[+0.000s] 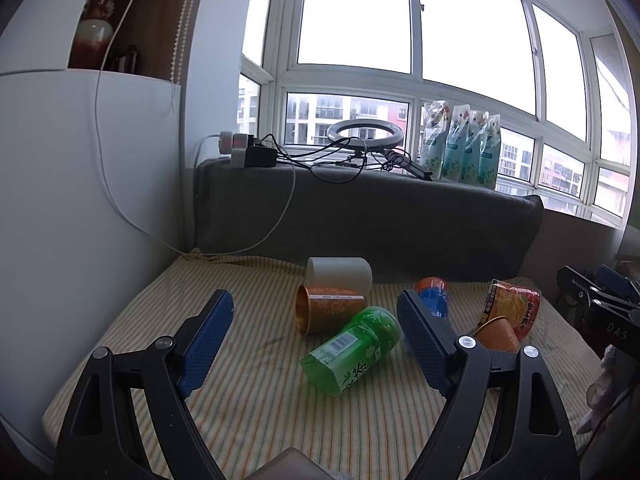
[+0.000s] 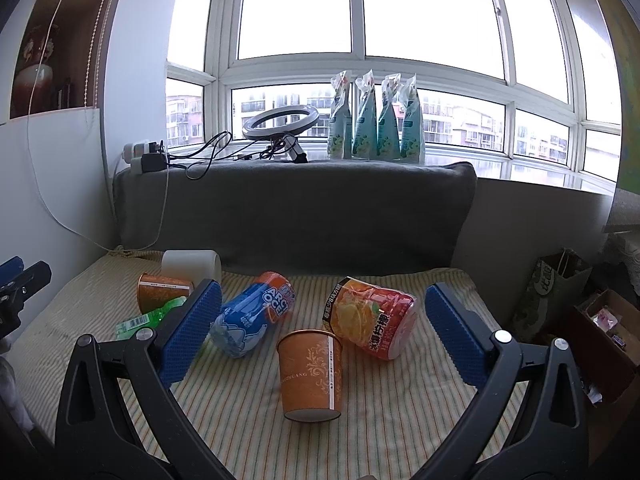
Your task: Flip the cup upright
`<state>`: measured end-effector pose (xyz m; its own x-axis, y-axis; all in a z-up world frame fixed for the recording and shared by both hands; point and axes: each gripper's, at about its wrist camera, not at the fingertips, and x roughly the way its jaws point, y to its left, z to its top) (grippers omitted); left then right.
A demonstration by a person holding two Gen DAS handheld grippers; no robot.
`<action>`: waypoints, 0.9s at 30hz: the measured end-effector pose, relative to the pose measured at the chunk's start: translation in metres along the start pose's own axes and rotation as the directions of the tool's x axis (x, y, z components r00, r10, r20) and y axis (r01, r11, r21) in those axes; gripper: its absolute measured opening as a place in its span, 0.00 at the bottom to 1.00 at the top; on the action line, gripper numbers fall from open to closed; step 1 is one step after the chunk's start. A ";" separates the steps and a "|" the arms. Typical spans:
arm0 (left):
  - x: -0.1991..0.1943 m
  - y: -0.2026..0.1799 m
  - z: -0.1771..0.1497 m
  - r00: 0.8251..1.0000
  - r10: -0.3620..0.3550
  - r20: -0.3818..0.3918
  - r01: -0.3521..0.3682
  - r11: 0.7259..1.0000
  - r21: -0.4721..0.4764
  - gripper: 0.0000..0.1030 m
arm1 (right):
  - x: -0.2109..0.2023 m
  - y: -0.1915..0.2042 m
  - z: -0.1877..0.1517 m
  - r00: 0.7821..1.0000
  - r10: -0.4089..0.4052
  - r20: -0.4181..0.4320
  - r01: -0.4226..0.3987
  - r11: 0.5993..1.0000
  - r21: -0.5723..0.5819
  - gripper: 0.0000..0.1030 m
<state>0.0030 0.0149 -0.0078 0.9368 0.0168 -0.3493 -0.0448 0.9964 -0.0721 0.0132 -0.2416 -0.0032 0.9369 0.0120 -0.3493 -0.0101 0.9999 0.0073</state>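
Cups: two orange paper cups were seen on the striped mat (image 2: 400, 420); both were found lying on their sides.
Left orange cup (image 1: 330, 312): its mouth was turned leftward; it was set just in front of the white roll (image 1: 339, 274) and touched by the green bottle (image 1: 352, 350).
Blue bottle (image 2: 252, 320): it was laid on its side between the green bottle and the near cup.
Near orange cup (image 2: 312, 376): it was tipped over, base toward the camera, just beside the red-orange jar (image 2: 372, 320).
Left hand-held gripper (image 1: 316, 340): its blue pads were held wide apart, with nothing gripped.
Right hand-held gripper (image 2: 324, 332): its pads were likewise spread apart, the near cup being framed between them, untouched.
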 end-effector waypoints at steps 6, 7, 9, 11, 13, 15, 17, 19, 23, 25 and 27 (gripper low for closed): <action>0.006 0.003 -0.004 1.000 0.001 -0.029 0.000 1.000 0.008 0.82 | 0.018 0.006 0.004 0.997 0.066 -0.027 -0.067 0.997 -0.028 1.00; 0.007 0.004 -0.006 0.999 0.003 -0.035 -0.003 1.000 0.007 0.82 | 0.022 0.008 0.005 0.996 0.083 -0.031 -0.084 0.996 -0.036 1.00; 0.009 0.006 -0.007 0.999 0.004 -0.046 -0.004 1.000 0.007 0.82 | 0.029 0.012 0.009 0.992 0.118 -0.044 -0.121 0.991 -0.062 1.00; 0.011 0.008 -0.009 0.998 0.007 -0.058 -0.007 1.000 0.012 0.82 | 0.038 0.017 0.013 0.986 0.158 -0.059 -0.163 0.982 -0.097 1.00; 0.013 0.010 -0.011 0.998 0.011 -0.069 -0.010 1.000 0.014 0.82 | 0.051 0.025 0.019 0.977 0.197 -0.088 -0.207 0.969 -0.137 1.00; 0.016 0.013 -0.013 0.997 0.017 -0.079 -0.016 1.000 0.013 0.82 | 0.066 0.031 0.026 0.962 0.242 -0.129 -0.263 0.948 -0.179 1.00; 0.017 0.016 -0.014 0.996 0.022 -0.087 -0.021 1.000 0.010 0.82 | 0.082 0.039 0.034 0.949 0.270 -0.166 -0.302 0.927 -0.221 1.00; 0.019 0.019 -0.015 0.995 0.026 -0.094 -0.025 1.000 0.009 0.82 | 0.099 0.046 0.041 0.932 0.298 -0.207 -0.345 0.904 -0.253 1.00; 0.023 0.025 -0.018 0.993 0.029 -0.112 -0.028 1.000 0.008 0.82 | 0.129 0.065 0.055 0.892 0.349 -0.288 -0.438 0.824 -0.359 1.00; 0.026 0.027 -0.020 0.992 0.029 -0.126 -0.028 1.000 0.008 0.82 | 0.140 0.079 0.059 0.872 0.367 -0.323 -0.480 0.768 -0.423 1.00; 0.029 0.029 -0.021 0.990 0.031 -0.136 -0.030 0.999 0.012 0.82 | 0.154 0.092 0.064 0.841 0.388 -0.377 -0.534 0.702 -0.471 1.00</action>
<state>0.0214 0.0422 -0.0400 0.8791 0.0363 -0.4752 -0.0682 0.9964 -0.0500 0.1791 -0.1479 0.0034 0.6526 0.3989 -0.6442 -0.6724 0.6968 -0.2497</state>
